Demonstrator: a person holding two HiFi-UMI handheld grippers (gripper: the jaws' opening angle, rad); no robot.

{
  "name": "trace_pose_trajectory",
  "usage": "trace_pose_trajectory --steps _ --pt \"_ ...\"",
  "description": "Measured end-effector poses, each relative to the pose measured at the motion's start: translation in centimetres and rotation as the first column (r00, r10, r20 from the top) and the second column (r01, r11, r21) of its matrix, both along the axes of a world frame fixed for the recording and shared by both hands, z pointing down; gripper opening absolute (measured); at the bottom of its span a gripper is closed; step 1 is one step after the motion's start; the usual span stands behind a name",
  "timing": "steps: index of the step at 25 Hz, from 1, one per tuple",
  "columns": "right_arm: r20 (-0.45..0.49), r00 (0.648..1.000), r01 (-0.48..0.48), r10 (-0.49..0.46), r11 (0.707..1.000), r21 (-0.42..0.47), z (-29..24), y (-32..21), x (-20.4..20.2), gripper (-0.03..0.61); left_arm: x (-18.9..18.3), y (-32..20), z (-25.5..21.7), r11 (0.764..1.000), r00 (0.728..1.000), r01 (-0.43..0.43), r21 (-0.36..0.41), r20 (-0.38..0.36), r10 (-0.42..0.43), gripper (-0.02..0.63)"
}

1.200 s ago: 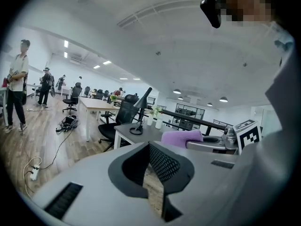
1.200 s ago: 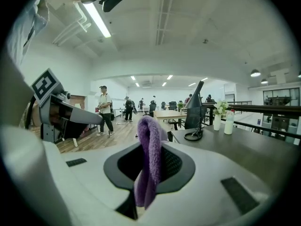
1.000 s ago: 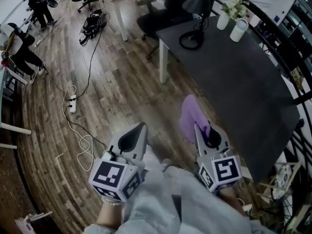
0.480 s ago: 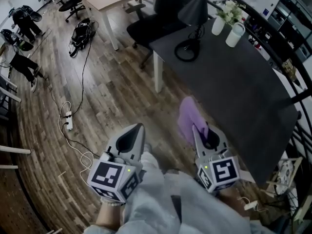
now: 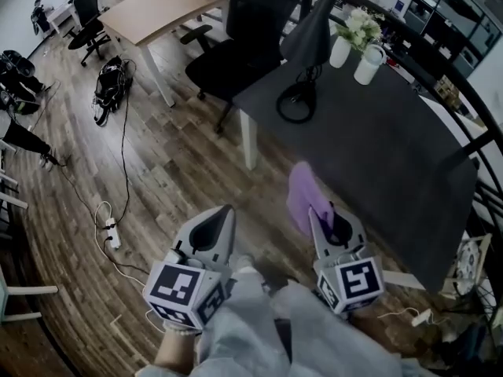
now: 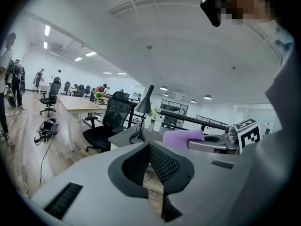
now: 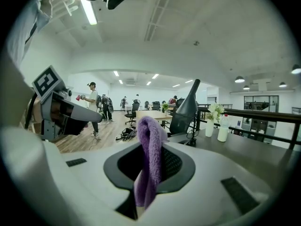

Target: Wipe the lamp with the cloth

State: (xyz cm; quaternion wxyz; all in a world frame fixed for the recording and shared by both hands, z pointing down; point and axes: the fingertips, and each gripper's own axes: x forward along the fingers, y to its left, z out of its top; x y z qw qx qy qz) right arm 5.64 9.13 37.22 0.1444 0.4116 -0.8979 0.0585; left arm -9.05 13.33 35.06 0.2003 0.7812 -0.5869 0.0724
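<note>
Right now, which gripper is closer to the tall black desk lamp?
Right. The right gripper, clamping a purple cloth, points toward the black desk lamp; the left gripper is farther left, over wooden floor.

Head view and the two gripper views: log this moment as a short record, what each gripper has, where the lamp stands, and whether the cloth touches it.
left gripper: jaws together, nothing between them
right gripper: jaws shut on the purple cloth
lamp: dark, upright at the far end of the grey table
cloth to lamp: apart, no contact
beside lamp: white vase of flowers, white bottle
</note>
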Motion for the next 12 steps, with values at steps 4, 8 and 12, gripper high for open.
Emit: trace_pose_trajectory --steps 4,8,12 --pt "0.004 0.999 -0.049 0.049 0.999 0.012 -0.2 -1.5 -1.8 0.051 -1.9 -1.8 0.1 0.999 0.999 -0.040 -0.003 0.001 0.040 0.000" --pt "0.003 0.995 -0.100 0.100 0.995 0.020 -0.2 -2.5 -2.9 0.051 -3.4 -3.2 0.6 0.997 0.997 -0.078 0.001 -0.004 0.078 0.000" --pt "-0.005 0.990 -0.143 0.143 0.990 0.008 -0.1 -2.8 -3.5 0.051 -4.4 -4.3 1.3 0.993 0.994 -0.113 -0.013 -0.007 0.113 0.000"
